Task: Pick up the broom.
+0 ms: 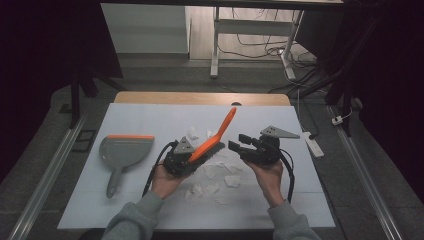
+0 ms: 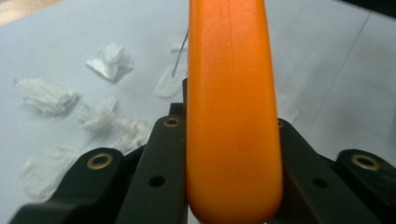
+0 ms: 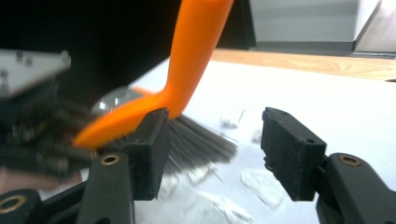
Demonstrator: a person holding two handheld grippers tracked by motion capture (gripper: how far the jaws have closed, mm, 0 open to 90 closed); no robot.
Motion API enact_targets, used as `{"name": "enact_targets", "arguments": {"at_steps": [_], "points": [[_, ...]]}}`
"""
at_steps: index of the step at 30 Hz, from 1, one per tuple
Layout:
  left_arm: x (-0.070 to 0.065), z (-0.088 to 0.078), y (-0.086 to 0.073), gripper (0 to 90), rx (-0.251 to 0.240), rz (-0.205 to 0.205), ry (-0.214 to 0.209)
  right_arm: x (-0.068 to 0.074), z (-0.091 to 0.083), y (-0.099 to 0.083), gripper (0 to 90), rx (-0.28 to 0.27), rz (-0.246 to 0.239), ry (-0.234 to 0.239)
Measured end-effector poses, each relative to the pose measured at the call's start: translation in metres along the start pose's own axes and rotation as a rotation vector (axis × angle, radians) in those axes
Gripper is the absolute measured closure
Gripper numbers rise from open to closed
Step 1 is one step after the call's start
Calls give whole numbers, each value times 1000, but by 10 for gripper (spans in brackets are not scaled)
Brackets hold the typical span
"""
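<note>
Two grippers over a white table sheet [image 1: 150, 115], landmark = the orange brush [image 1: 214, 137]. High view: brush sits mid-sheet, bristle head low, handle tilted up and away; left gripper [image 1: 181, 159] at the brush's near-left end, clamped on it; right gripper [image 1: 241, 144] just right of the brush, apart from it, jaws spread. Paper scraps [image 1: 212, 172] lie under and on the near side of the brush; grey dustpan [image 1: 122, 150] with orange rim well left of the brush, untouched. Left gripper view: brush [image 2: 231, 116] runs straight up between the black jaws, both jaws pressed against its sides, so a firm hold; scraps [image 2: 46, 95] to the left of the brush on the sheet. Right gripper view: right gripper [image 3: 215, 154] wide, nothing between the jaws; brush [image 3: 187, 60] up-left of them, grey bristles [image 3: 201, 142] fanning down behind the left jaw toward scraps on the sheet. Handling, my guess: brush is light, hard smooth plastic, may twist in the jaws, so grip the flat body near the head; bristles soft, flex under pressure; scraps featherweight, scatter easily, so sweep slowly.
</note>
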State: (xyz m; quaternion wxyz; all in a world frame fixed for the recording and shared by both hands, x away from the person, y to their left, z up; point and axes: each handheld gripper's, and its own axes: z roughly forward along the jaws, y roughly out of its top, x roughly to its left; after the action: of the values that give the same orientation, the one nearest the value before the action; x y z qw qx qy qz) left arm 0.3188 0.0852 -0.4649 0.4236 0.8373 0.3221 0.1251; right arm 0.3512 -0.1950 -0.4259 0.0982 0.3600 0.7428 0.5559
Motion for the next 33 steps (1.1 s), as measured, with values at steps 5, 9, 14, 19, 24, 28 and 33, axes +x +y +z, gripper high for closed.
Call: {"name": "enact_targets", "arguments": {"at_steps": [5, 9, 14, 19, 24, 28, 33], "points": [[2, -7, 2, 803, 34, 32, -18, 1, -4, 1, 406, 68, -103, -1], [4, -8, 2, 802, 63, 45, -35, 3, -7, 1, 401, 98, -148, 9], [6, -8, 1, 802, 109, 70, -45, 7, -10, 2, 396, 129, -204, 14], [6, -8, 2, 802, 132, 90, -43, 12, -14, 4, 396, 149, -249, 18], [5, -10, 3, 802, 152, 105, -50, 21, -16, 8, 396, 177, -299, 28], [3, -10, 4, 802, 187, 135, -54, 31, -15, 9, 396, 205, -346, 51], [-7, -3, 7, 802, 243, 185, -66, 41, -9, 9, 387, 260, -404, 69]]}}
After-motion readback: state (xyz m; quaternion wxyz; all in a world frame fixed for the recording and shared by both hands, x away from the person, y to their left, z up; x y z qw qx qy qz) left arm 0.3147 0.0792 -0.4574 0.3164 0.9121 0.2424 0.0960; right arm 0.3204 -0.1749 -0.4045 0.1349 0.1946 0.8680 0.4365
